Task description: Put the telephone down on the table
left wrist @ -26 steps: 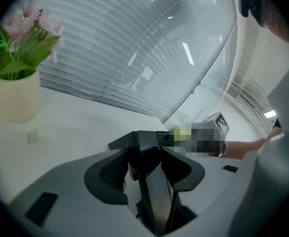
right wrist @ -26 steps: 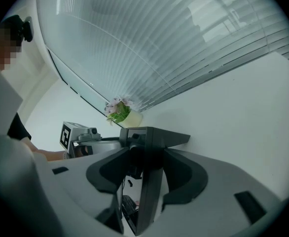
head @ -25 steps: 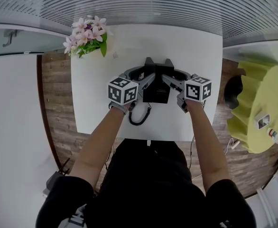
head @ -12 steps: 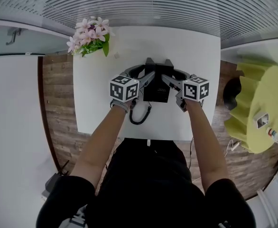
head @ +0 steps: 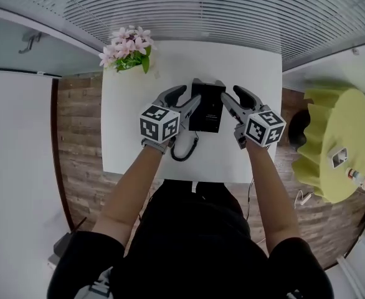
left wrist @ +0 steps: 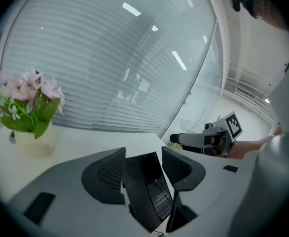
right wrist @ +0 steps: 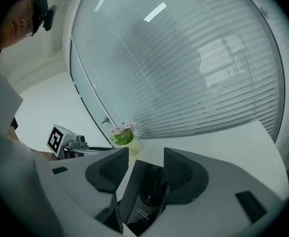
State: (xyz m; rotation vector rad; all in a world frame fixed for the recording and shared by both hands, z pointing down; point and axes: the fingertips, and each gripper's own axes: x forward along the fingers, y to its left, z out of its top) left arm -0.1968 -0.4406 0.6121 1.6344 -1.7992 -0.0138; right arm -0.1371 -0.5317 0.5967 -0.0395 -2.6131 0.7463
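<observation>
Over the table [head: 257, 73], my left tongs [head: 192, 94] and right tongs [head: 229, 93] gape empty above the telephone [head: 207, 108], whose cord [head: 184, 151], seemingly close, could snag one.

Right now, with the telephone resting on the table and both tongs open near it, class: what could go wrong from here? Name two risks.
1. The coiled cord lies just under the left tongs; pulling back low could snag it and drag the telephone.
2. The right tongs hang open close beside the telephone; a sideways swing might knock it across the table.
</observation>
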